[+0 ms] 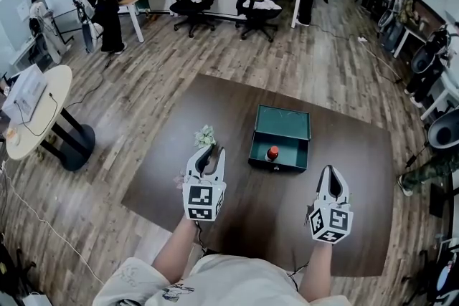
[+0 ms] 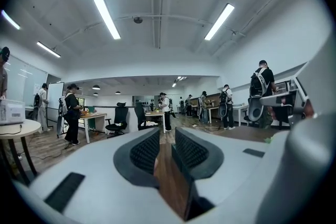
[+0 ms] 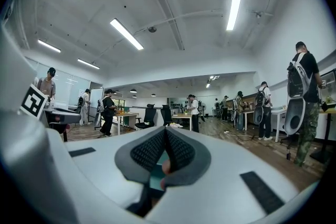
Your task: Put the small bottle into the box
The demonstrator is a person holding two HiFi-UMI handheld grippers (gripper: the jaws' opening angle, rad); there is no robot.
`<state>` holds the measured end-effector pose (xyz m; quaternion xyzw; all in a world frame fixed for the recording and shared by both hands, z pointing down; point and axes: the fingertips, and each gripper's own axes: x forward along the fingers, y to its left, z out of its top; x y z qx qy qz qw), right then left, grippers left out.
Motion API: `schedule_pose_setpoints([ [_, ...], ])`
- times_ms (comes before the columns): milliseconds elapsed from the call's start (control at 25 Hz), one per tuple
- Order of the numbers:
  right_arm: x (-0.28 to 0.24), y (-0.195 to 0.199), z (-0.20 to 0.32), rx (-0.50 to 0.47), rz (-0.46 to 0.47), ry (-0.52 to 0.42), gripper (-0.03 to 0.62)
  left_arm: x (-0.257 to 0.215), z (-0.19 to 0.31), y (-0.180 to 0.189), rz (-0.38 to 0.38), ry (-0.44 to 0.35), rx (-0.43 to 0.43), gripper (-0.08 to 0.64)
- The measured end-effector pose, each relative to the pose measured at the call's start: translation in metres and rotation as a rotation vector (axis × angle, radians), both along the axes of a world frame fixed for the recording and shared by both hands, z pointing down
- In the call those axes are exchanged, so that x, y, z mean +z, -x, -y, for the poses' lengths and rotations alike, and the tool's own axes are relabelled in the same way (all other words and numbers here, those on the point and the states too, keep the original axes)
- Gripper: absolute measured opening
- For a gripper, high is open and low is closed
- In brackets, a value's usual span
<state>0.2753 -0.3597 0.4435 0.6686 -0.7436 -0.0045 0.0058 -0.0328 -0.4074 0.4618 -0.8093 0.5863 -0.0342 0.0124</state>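
Dark worktop [image 1: 215, 104] fills most of my head view. An open green box [image 1: 287, 125] sits on it, and I take every place from that box.

- Left gripper [image 1: 208, 153]: left of the box, jaws a narrow slit apart, nothing between them.
- Right gripper [image 1: 329, 174]: right of the box and nearer me, jaws closed tip to tip, empty.
- Small bottle [image 1: 272, 153]: red cap, upright inside the box, by its near wall.
- White sprig [image 1: 205, 134]: left of the box.

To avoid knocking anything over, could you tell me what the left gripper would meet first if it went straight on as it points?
Probably the small bunch of pale flowers on the table, just ahead of the left gripper, though the depth is hard to judge.
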Motion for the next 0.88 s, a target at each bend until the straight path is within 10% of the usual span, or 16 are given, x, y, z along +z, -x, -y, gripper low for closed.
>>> schedule_pose_setpoints([
  [880,-0.003,0.0,-0.007,-0.015,-0.01,-0.006,0.002,-0.016,-0.004,0.003,-0.001,-0.058,-0.043,0.003],
])
